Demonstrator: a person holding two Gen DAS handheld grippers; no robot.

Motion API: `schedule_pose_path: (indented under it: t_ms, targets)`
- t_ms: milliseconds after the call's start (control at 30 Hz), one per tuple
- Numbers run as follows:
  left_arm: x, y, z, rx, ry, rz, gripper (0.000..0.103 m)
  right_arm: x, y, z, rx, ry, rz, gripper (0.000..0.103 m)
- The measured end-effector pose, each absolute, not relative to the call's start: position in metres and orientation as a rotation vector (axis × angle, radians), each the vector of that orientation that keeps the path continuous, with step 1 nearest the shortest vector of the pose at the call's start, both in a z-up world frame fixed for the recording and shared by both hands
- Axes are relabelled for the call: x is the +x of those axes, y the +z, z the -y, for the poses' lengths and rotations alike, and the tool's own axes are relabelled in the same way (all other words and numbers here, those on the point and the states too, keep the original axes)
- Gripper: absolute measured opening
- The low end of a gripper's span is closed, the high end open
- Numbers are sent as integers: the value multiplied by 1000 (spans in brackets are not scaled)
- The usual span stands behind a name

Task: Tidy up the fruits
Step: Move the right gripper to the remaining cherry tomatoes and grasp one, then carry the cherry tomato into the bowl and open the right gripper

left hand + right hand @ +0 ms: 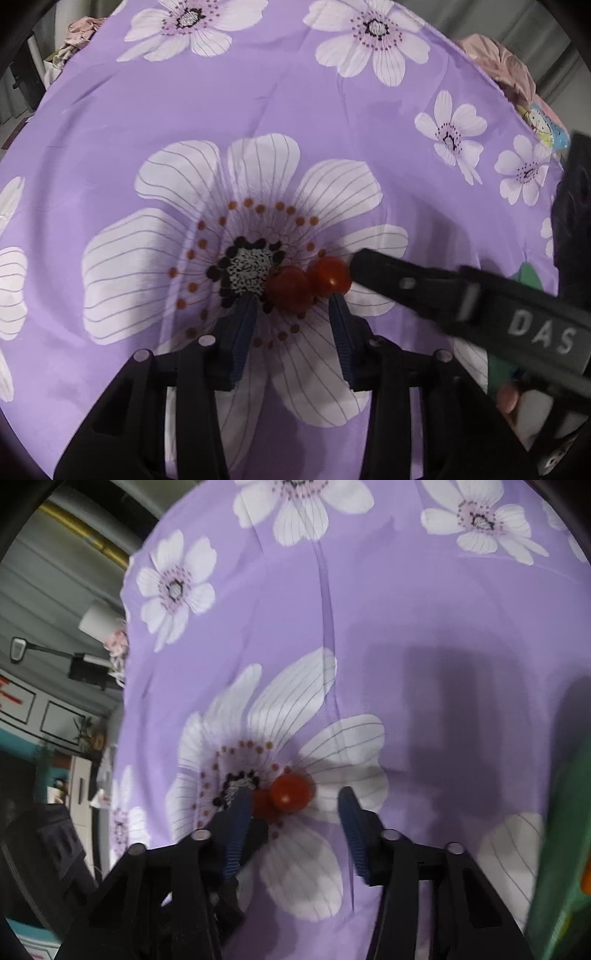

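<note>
Item: two small red fruits, likely cherry tomatoes. Nearer fruit (289, 290) and its neighbour (330, 275) lie touching on the purple flowered cloth (258, 103), beside the dark centre of the large white flower print, well away from the cloth's edges.

Left gripper (293, 306): jaws spread wide, holding nothing; tips rest at either side of the nearer fruit, the right tip just beside the neighbour.

Right gripper (295, 799): also spread wide and empty, entering from the right; in its own view one fruit (291, 792) sits between the tips, the other (260, 805) partly hidden behind the left finger.

Green container edge (565, 849): at the cloth's right side, contents unclear.

Risks, judged: both tools crowd one pair; closing on either round fruit may nudge the other into a roll. Tips may collide. Hard squeezing could burst soft skin. Loose cloth may bunch under the fingers.
</note>
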State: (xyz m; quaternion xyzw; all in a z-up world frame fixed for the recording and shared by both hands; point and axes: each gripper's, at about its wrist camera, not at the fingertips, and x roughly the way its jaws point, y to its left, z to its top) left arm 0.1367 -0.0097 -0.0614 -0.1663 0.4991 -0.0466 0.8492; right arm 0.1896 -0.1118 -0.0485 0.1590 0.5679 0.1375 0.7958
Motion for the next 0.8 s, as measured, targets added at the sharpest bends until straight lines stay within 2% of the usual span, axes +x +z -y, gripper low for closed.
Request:
schedule_pose_path:
  t_ms: [167, 300, 533, 800]
  targets:
    - [144, -70, 8, -354, -96, -1065, 33, 192, -57, 102, 313, 315, -1243, 45]
    - [147, -72, 7, -358, -91, -1056, 28, 192, -62, 101, 298, 309, -1260, 36]
    - [147, -71, 8, -352, -91, -1045, 28, 195, -66, 102, 318, 315, -1233, 32]
    - [125, -27, 22, -329, -130, -936, 28, 171, -22, 123, 318, 329, -1104, 31]
